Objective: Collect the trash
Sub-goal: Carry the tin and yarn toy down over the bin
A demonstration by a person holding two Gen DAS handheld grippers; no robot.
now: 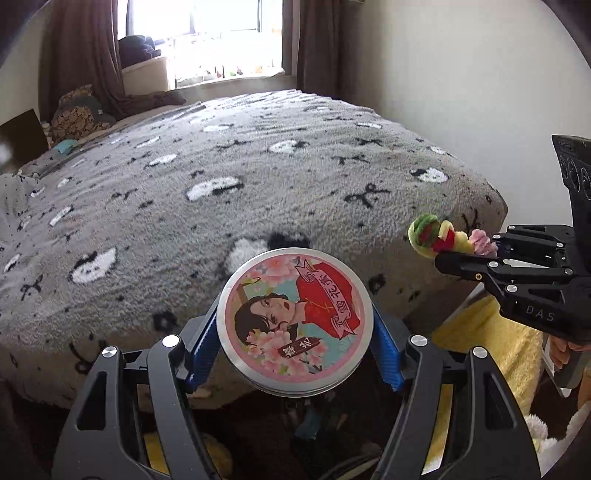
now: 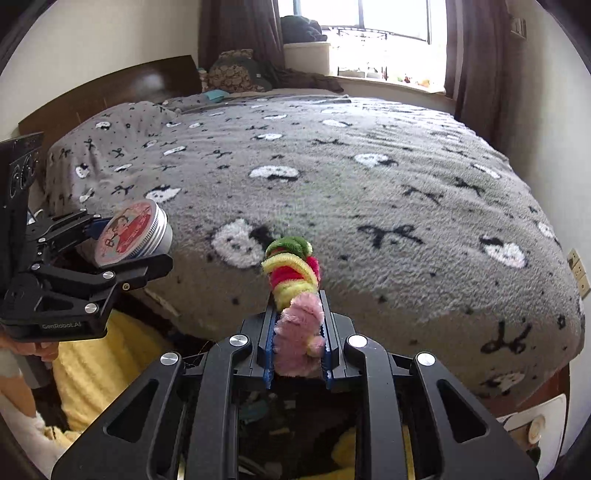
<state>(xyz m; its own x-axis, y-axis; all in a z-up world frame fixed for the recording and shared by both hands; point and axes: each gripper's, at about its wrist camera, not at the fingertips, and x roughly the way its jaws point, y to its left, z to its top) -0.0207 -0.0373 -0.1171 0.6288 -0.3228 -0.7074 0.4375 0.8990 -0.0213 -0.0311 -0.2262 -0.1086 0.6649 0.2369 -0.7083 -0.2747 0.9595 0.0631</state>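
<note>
A: Trash first, from the left: where is it?

B: A round tin [image 1: 294,321] with a picture of a woman and pink blossoms on its lid sits between the fingers of the left gripper [image 1: 294,332]. The blue pads [image 1: 202,343] press on its two sides, so the jaws stand fairly wide, set by the tin's width. In the right wrist view the same tin [image 2: 135,234] shows its ribbed silver wall, held clear of the bed.

A: And what lies under it?

B: The foot edge of a bed under a grey fleece blanket [image 1: 258,177] patterned with white cat faces and black bows. Below the edge there is a yellow cloth [image 1: 484,332].

A: Further right?

B: The right gripper [image 2: 297,332], nearly closed, pinches a fuzzy twisted pipe-cleaner piece [image 2: 297,291]. Its pink end is between the pads; the yellow, red and green coils stick out forward past the fingertips. From the left wrist view it [image 1: 443,238] hangs in the air just off the blanket's corner.

A: Do the two pieces touch?

B: No, they are apart, side by side, both above the near edge of the bed.

A: Anything beyond?

B: A window [image 2: 388,22] with brown curtains [image 2: 469,55] at the far end, and a dark headboard [image 2: 110,88] on the left.
</note>
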